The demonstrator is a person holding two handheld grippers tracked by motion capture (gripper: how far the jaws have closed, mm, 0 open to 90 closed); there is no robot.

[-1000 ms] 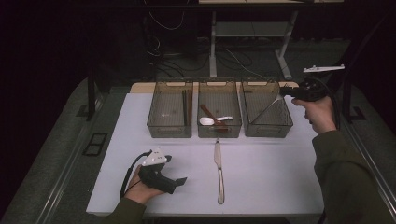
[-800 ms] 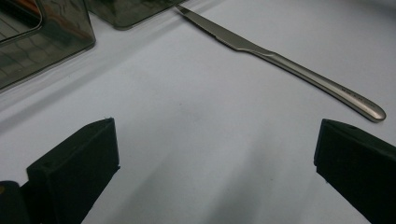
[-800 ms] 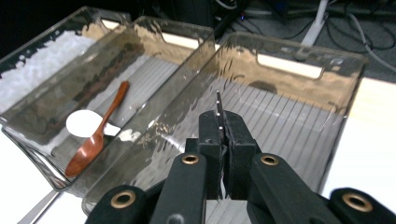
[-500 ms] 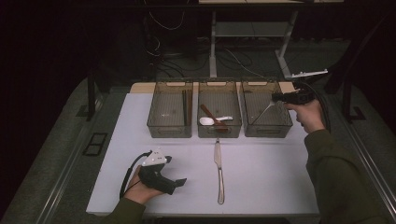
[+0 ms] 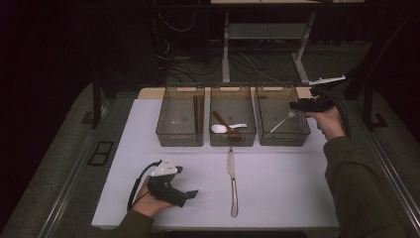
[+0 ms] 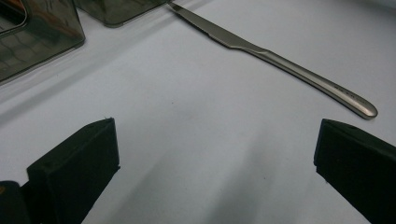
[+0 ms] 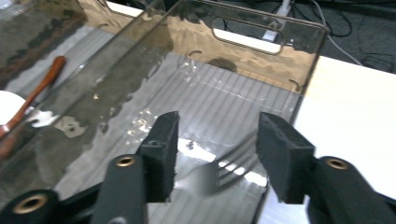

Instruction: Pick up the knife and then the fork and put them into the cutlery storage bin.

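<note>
Half-parted, the right gripper (image 7: 215, 154) has just been opening its blocky black jaws above a shiny metal fork (image 7: 219, 175) in the ribbed, smoky-clear plastic bin (image 7: 261, 56), pads off it.

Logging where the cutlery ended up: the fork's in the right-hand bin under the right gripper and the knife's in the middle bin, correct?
Not quite. The knife lies on the white table in front of the bins, as the high view shows. The fork is in the right-hand bin under the right gripper.

Steel fork (image 7: 212, 176), apparently tilted, in bin (image 7: 280, 70)
</note>
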